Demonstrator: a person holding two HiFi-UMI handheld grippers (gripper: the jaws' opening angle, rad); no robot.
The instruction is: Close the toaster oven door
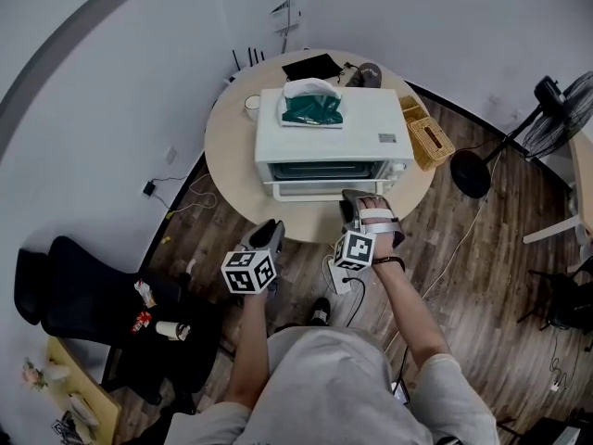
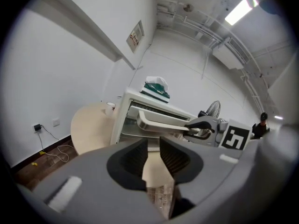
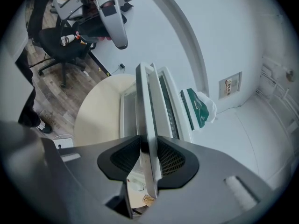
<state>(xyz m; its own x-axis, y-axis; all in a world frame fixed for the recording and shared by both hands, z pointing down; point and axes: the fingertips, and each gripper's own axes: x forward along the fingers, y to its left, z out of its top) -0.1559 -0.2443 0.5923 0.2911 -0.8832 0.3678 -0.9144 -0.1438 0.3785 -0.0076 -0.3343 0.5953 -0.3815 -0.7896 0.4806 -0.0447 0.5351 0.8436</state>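
A white toaster oven (image 1: 324, 128) stands on a round beige table (image 1: 227, 156). Its door (image 1: 320, 190) hangs partly open, tilted out toward me. My right gripper (image 1: 363, 204) is at the door's right end, and the pale handle bar (image 3: 145, 106) runs between its two pads, which close on it from both sides (image 3: 148, 155). My left gripper (image 1: 269, 233) hovers off the table's near edge, left of the door, touching nothing. Its jaws (image 2: 153, 155) stand a little apart with only the tabletop showing between them. From there the handle (image 2: 161, 122) and the right gripper (image 2: 205, 125) show ahead.
A green-and-white bag (image 1: 311, 105) lies on top of the oven. A white cup (image 1: 251, 106), a black flat device (image 1: 312, 66) and a wicker basket (image 1: 428, 137) share the table. A black office chair (image 1: 83, 304) is at my left, a floor fan (image 1: 556, 109) at the far right.
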